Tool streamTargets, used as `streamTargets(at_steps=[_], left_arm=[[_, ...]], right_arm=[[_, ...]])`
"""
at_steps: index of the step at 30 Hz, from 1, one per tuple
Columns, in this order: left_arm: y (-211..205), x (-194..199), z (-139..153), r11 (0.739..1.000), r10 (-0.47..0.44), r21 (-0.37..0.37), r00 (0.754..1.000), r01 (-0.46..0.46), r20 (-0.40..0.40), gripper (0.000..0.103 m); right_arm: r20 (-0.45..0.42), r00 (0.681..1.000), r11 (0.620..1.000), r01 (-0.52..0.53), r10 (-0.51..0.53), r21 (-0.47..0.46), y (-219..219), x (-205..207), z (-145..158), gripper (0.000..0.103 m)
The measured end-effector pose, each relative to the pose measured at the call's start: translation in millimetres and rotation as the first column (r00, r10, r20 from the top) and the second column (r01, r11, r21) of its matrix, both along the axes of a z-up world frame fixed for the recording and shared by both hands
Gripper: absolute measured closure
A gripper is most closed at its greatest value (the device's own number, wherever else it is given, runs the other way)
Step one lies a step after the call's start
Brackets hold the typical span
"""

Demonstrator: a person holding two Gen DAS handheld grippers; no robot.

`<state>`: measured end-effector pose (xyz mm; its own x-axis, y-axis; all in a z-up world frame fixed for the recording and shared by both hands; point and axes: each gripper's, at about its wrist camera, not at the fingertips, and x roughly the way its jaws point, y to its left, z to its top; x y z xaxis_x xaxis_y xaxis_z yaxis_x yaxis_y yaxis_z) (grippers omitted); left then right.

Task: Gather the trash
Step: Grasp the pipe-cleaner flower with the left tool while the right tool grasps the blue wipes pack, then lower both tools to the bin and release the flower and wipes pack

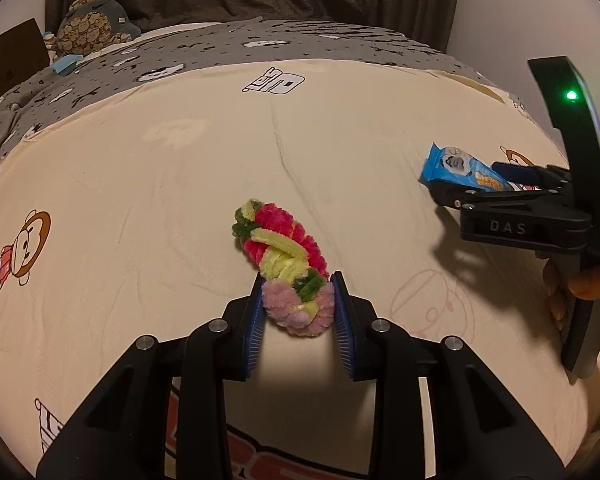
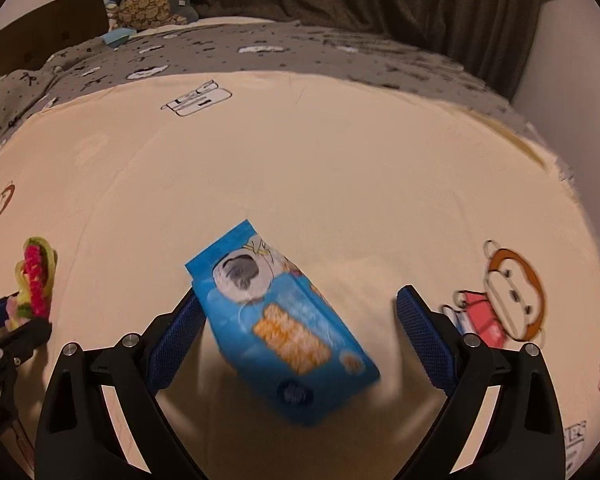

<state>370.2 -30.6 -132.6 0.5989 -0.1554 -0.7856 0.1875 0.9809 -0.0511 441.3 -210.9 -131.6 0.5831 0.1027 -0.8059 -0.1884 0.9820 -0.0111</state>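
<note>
A braided pipe-cleaner piece (image 1: 286, 258) in pink, red, yellow and green lies on the cream bedsheet (image 1: 180, 184). My left gripper (image 1: 298, 300) is shut on its near pink end. It also shows at the left edge of the right wrist view (image 2: 36, 280). A blue snack packet (image 2: 284, 320) lies on the sheet between the wide-open fingers of my right gripper (image 2: 300, 312), close to the left pad (image 2: 180, 336) and apart from the right pad. In the left wrist view the packet (image 1: 460, 168) sits at the right gripper's tips (image 1: 480, 180).
A grey patterned blanket (image 1: 260, 44) covers the far half of the bed. A plush toy (image 1: 96, 24) and a brown board (image 1: 12, 60) lie at the far left. Dark curtains (image 2: 380, 0) hang behind. The sheet's right edge (image 2: 560, 168) drops off near a wall.
</note>
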Motion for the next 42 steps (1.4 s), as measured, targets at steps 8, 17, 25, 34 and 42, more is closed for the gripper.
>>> streamTargets(at_steps=[8,17,25,34,42], left_arm=[[-0.7,-12.7,3.0,1.000,-0.006,0.006,1.000,0.006,-0.007,0.074],[2.2,-61.3,23.3,1.000,-0.018,-0.019,1.000,0.018,0.006,0.074],[2.1,-130.7,46.5,0.999,-0.042,-0.030,0.998,0.044,0.043,0.074],[3.0,-209.8,68.1,0.996,-0.072,-0.034,0.991,0.077,0.114,0.073],[8.1,-271.6,69.1,0.995,-0.092,-0.022,0.983,0.096,0.162,0.073]], right_arm=[[0.002,1.000,1.000,-0.007,0.007,-0.009,1.6,-22.0,4.6,0.058],[0.015,1.000,1.000,-0.001,0.001,-0.002,3.7,-98.7,31.1,0.061],[0.073,0.997,0.999,-0.024,0.021,0.043,-2.1,-181.0,63.7,0.061],[0.137,0.990,0.998,-0.039,0.031,0.057,-10.6,-262.5,83.7,0.061],[0.149,0.988,0.997,-0.035,0.024,0.073,-18.0,-318.5,74.9,0.061]])
